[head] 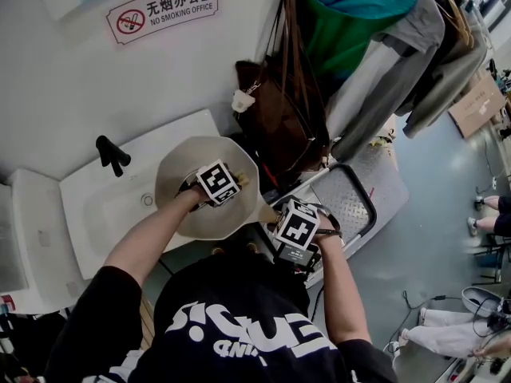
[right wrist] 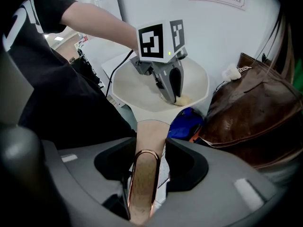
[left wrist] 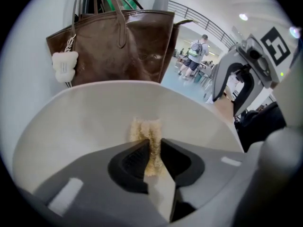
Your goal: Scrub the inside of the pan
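The pan [head: 180,183] is not set down on anything. It is held up over the right end of the white sink [head: 96,206], tilted so its pale inside faces the person, probably so that any drips fall into the basin and the scrubbing hand can reach the inner wall.

The work is split between the 2 tools. The right gripper [right wrist: 144,161] steadies the pan: its jaws are closed to a narrow gap around the handle [right wrist: 142,186], a wood-toned bar with a coppery edge that runs straight out from between them to the pan's rim.

The left gripper [left wrist: 152,148] reaches down into the bowl. Its jaws are pinched nearly together on a small yellowish sponge [left wrist: 146,129], which is squeezed thin between the pads and bulges out past the tips. The free end of the sponge is pressed against the far inner wall (roughly mid-height, below the rim), so the scrubbing looks to be under way — not just starting.

A brown bag [left wrist: 123,46] hangs just beyond the pan's far rim — near enough to catch a splash.
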